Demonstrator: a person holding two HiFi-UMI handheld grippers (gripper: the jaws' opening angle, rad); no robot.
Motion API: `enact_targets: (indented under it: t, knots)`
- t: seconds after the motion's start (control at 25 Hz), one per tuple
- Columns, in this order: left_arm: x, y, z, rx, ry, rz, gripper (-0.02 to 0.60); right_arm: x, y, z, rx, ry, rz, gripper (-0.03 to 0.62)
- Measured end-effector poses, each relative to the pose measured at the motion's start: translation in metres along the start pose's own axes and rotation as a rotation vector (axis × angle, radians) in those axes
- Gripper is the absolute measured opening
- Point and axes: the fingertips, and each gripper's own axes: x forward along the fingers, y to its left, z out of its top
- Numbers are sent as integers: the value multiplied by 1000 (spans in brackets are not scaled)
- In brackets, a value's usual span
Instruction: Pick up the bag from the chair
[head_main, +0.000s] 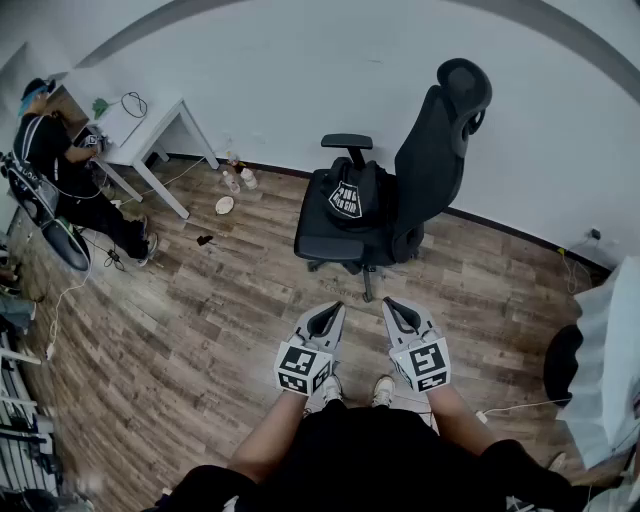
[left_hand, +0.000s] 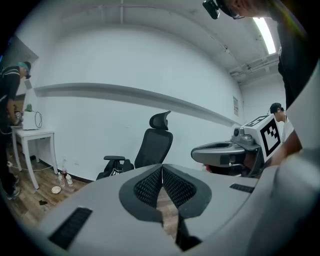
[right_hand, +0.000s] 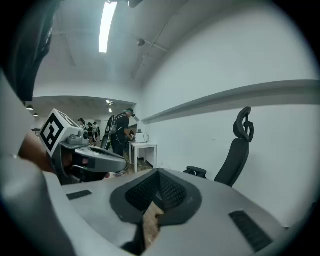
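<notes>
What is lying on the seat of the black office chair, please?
A black bag with white print sits on the seat, against the backrest. The seat under it is covered, and its contents cannot be seen.

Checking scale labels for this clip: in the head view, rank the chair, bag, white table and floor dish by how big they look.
1. chair
2. white table, farther away, so truly bigger than it appears
3. bag
4. floor dish

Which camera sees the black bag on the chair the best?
The head view: it looks down on the whole bag on the chair seat, white print showing. The left gripper view shows only a small far-off bit of it. The right gripper view shows the chair but no bag.
</notes>
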Motion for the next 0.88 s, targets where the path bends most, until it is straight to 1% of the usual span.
enact_targets:
  t: [0.08, 0.24, 0.44, 0.6, 0.76, 0.88]
  knots:
    - [1, 5, 1, -8, -5, -5, 21, 6, 0, 3, 2, -5, 1, 20]
    - [0, 18, 3, -51, -21, -13, 21, 16, -2, 9, 10, -17, -11, 20]
    - [-4, 36, 7, -39, -30, -22, 21, 31, -3, 13, 36, -15, -35, 20]
    - [-8, 53, 6, -24, -26, -37, 21, 48, -3, 6, 75, 15, -57, 21]
    - [-18, 71, -1, -26, -12, -60, 21, 67, 7, -1, 122, 55, -61, 21]
    - [-22, 85, -8, -34, -3, -69, 21, 79, 16, -3, 139, 69, -79, 21]
